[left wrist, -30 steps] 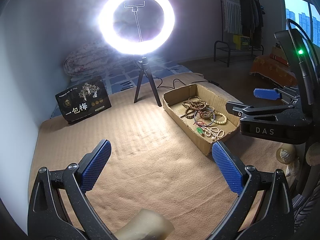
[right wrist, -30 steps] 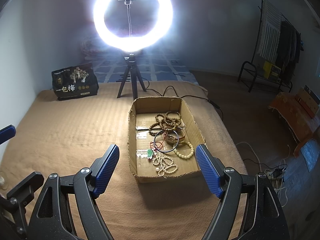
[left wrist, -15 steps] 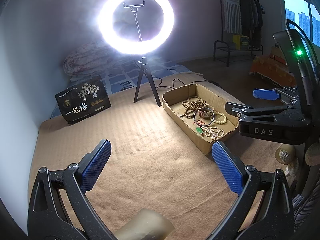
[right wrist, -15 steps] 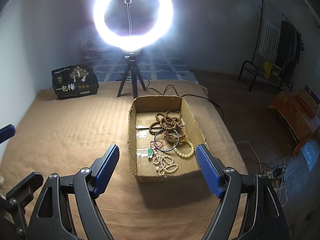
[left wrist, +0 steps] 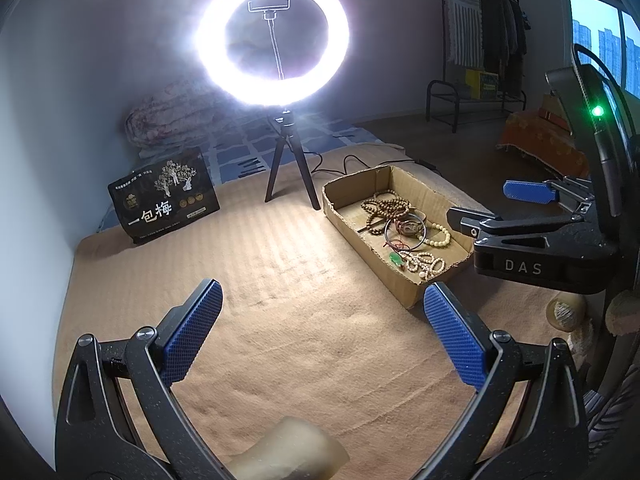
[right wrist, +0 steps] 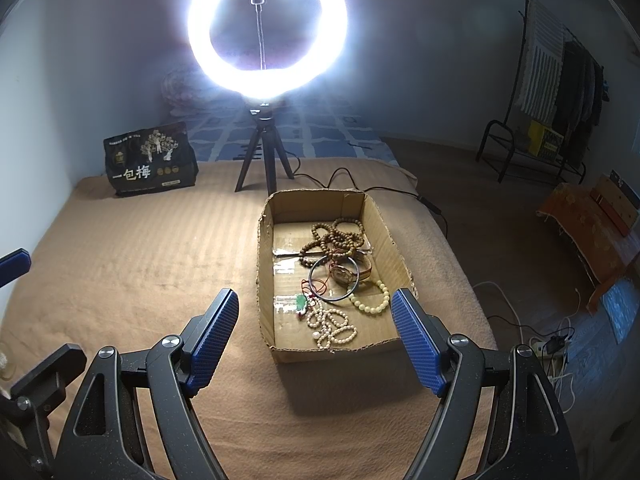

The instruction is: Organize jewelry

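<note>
Hovering released, both claws grip nothing; the right claw (right wrist: 315, 334) faces the box (right wrist: 267, 236) at 12 o'clock. Best drop straight onto one bracelet (right wrist: 330, 278), avoiding tangled beads (right wrist: 334, 238).

We see almost nothing changed: our right gripper (left wrist: 500, 204) (at three o'clock, left view) edged fractionally higher.
</note>
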